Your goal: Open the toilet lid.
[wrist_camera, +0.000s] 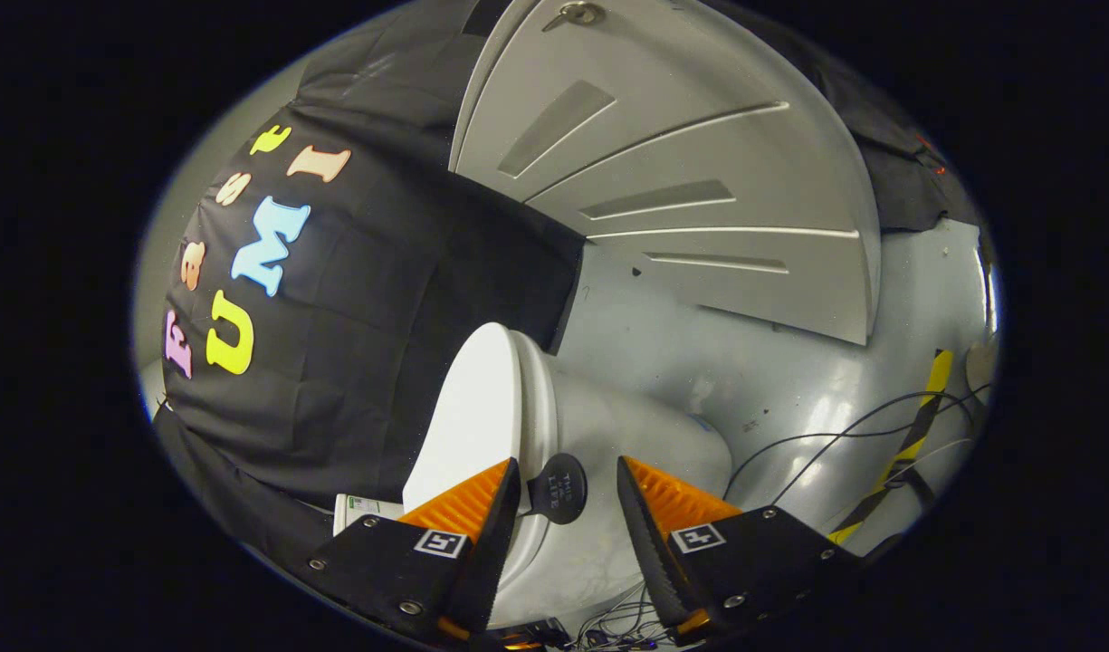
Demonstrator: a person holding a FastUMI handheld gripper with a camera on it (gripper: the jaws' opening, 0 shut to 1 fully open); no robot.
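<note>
With your gripper point(568, 493) spread wide and empty astride the lid's black tab point(557, 487) (lid point(471, 407) apparently already raised), you likely need only withdraw.

I see a glossy grey floor point(789, 362) beyond my claw point(568, 489); the white toilet point(608, 435) stands on it just ahead, with dark cables point(844, 435) and yellow-black striped tape point(916, 426) off to the right.

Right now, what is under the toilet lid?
The white toilet lid lies shut on the toilet, so the seat and bowl under it are covered. A black round tab sticks out at its edge, between the open gripper fingers.
</note>
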